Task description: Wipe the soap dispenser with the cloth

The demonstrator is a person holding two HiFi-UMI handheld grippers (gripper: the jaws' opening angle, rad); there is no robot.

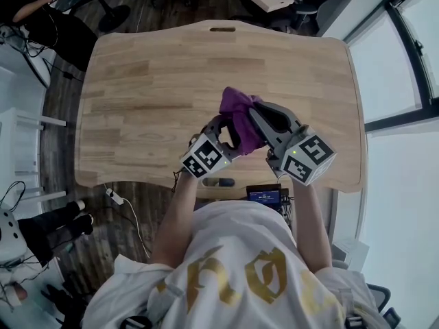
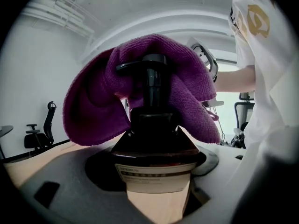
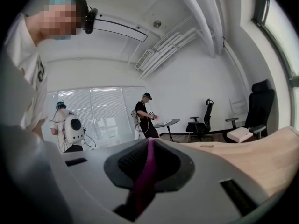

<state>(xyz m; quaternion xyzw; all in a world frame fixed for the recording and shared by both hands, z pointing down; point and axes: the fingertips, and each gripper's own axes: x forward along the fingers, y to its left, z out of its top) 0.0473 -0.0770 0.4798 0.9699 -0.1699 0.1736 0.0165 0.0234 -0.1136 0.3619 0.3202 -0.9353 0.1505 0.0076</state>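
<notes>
On the left, the left gripper (image 1: 221,137) reaches in over the near part of the wooden table (image 1: 151,81), its marker cube nearest the person. In the left gripper view its jaws are closed against the two sides of the soap dispenser (image 2: 153,125), a dark brown bottle with a pale label (image 2: 156,174) facing the camera, held upright between them and clear of the table top. The black pump head (image 2: 144,65) stands up from the bottle's neck, its spout pointing left in that view. The purple cloth (image 2: 91,104) is draped over and around the pump from behind, hanging down on both sides of the neck as far as the bottle's shoulders. From the head view the cloth (image 1: 236,108) covers the dispenser so that the bottle itself cannot be made out there. To the right, the right gripper (image 1: 260,118) comes in from the person's other side and meets the cloth at its top. In the right gripper view its jaws are nearly together, with a thin fold of the cloth (image 3: 145,171) pinched between the pads and running up to the tips
</notes>
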